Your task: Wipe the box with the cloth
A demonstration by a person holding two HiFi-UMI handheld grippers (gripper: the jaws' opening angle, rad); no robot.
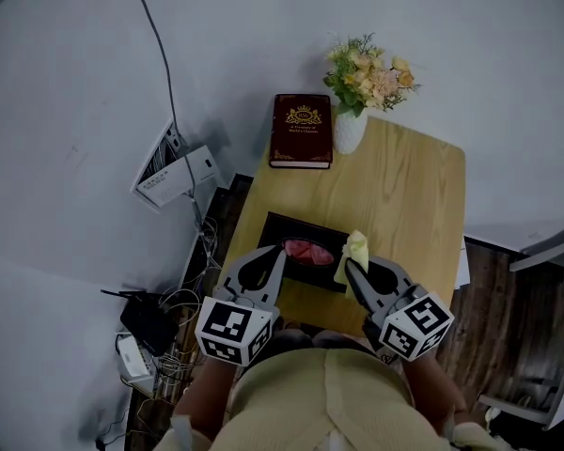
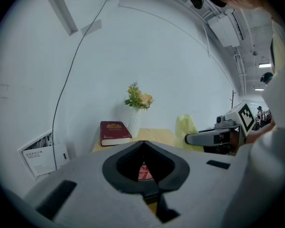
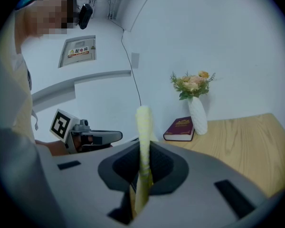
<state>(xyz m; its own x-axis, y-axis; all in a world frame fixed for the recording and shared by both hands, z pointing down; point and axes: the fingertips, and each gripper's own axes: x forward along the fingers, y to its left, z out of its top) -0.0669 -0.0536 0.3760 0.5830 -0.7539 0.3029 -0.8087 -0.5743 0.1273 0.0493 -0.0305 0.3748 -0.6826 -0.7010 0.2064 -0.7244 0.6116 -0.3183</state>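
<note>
A black box (image 1: 299, 269) with a pink-red patch on top lies near the front edge of the wooden table (image 1: 404, 195). My left gripper (image 1: 280, 252) hovers over the box's left part, jaws closed tip to tip with nothing between them; the pink patch (image 2: 143, 172) shows through the gap behind the tips. My right gripper (image 1: 349, 268) is shut on a pale yellow cloth (image 1: 355, 250), held just above the box's right end. In the right gripper view the cloth (image 3: 143, 122) stands up from between the jaws.
A maroon book (image 1: 302, 130) and a white vase of flowers (image 1: 350, 130) stand at the table's far end. Left of the table, on the floor, are a white device (image 1: 174, 172), a black box with cables (image 1: 150, 322) and loose wires.
</note>
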